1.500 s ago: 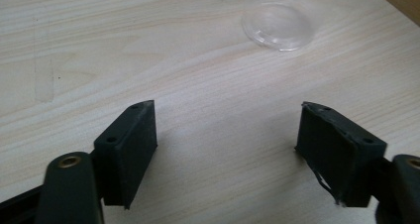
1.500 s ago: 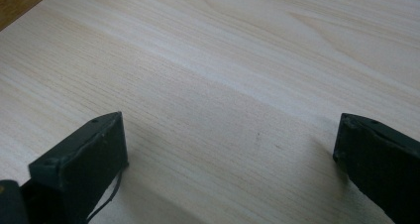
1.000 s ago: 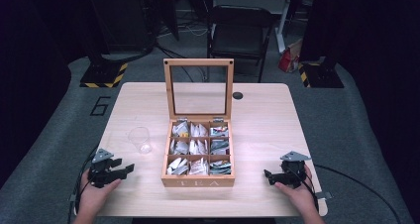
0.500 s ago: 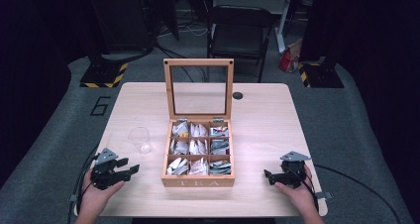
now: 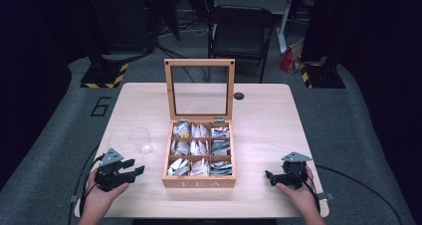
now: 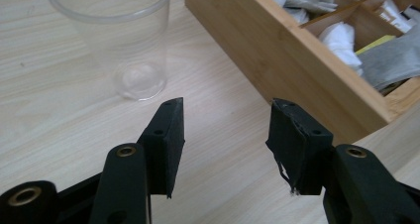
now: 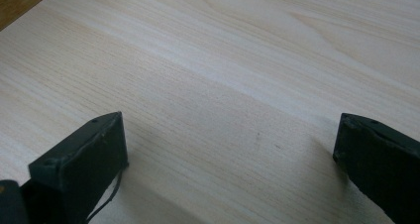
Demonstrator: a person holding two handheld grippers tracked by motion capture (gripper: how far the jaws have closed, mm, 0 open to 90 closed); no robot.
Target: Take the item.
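Centrally on the pale wooden surface (image 5: 259,110) sits an open bamboo tea box (image 5: 199,155), dark room behind; left gripper (image 5: 130,169) and right gripper (image 5: 271,176) fingers apart, sachet labels illegible.

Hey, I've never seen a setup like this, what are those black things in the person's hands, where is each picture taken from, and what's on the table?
No robot here: a person sits at a wooden table and holds a hand-operated tool with two black jaws in each hand. These are the left gripper and the right gripper.

One picture comes from a fixed camera above, looking down at the table. The other two come from small cameras riding on each gripper, looking out along its jaws.

On the table stands a wooden tea box with its glass lid raised and its compartments full of tea bags. A clear plastic cup stands to the box's left, just ahead of the left gripper.

Both grippers are open and hold nothing. The right one points at bare tabletop.
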